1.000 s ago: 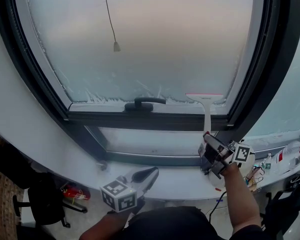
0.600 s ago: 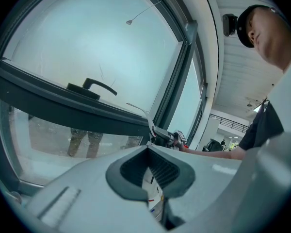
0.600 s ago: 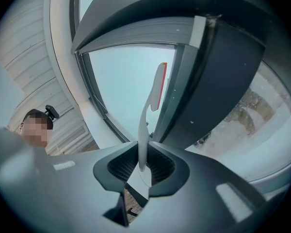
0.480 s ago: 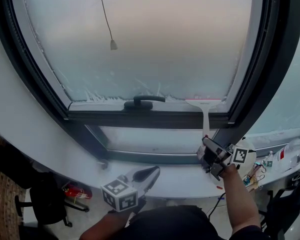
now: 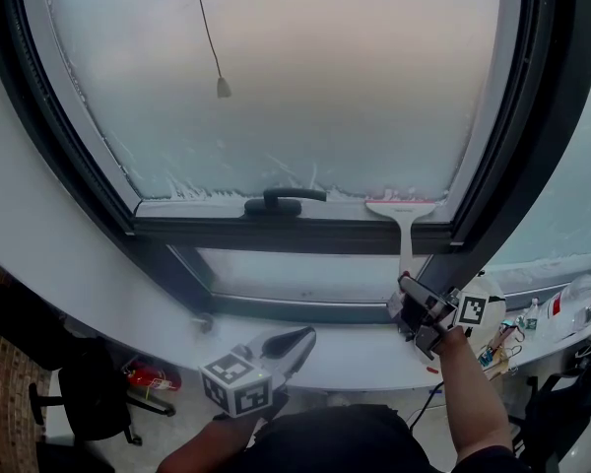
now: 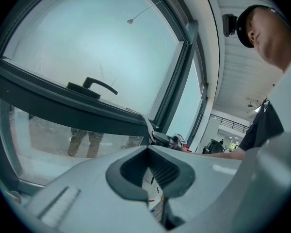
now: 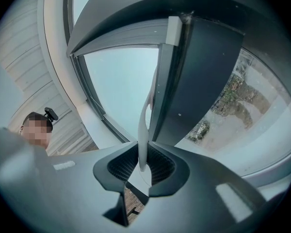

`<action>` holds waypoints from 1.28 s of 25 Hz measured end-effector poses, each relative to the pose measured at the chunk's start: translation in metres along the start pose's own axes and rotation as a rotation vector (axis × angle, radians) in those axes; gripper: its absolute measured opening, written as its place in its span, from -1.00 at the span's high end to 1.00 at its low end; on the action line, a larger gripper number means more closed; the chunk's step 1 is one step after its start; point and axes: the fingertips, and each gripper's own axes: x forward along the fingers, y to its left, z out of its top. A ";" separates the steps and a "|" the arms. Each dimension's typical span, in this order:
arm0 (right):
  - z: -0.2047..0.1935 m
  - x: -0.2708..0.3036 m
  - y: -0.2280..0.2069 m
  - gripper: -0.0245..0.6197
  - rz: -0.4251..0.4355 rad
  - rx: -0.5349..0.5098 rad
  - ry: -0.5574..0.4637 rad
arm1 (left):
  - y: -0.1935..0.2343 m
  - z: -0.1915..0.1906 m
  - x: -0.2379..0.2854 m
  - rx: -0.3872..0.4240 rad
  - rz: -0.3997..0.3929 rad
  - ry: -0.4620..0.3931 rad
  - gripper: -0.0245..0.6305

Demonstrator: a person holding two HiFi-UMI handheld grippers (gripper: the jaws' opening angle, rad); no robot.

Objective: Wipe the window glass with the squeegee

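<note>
I find the squeegee (image 5: 405, 223) with its blade at the bottom edge of the window glass (image 5: 305, 77), right of the window handle (image 5: 284, 202). Its white shaft runs down across the dark frame (image 5: 227, 235). My right gripper (image 5: 410, 294) is clamped on the shaft's near end. My left gripper (image 5: 294, 341) sits low by the sill (image 5: 355, 353), jaws together, holding nothing.

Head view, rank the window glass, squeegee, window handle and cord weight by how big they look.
1. window glass, by far the largest
2. squeegee and window handle, too alike to separate
3. cord weight, the smallest
</note>
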 end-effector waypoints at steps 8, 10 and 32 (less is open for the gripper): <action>-0.002 -0.002 -0.005 0.67 0.014 0.048 0.014 | 0.004 -0.001 0.001 -0.008 0.005 0.001 0.92; -0.002 -0.002 -0.005 0.67 0.017 0.052 0.012 | 0.003 -0.001 0.001 -0.009 0.006 0.003 0.92; -0.003 0.026 0.060 0.67 -0.034 -0.165 -0.110 | 0.033 -0.018 -0.049 -0.018 0.042 -0.002 0.92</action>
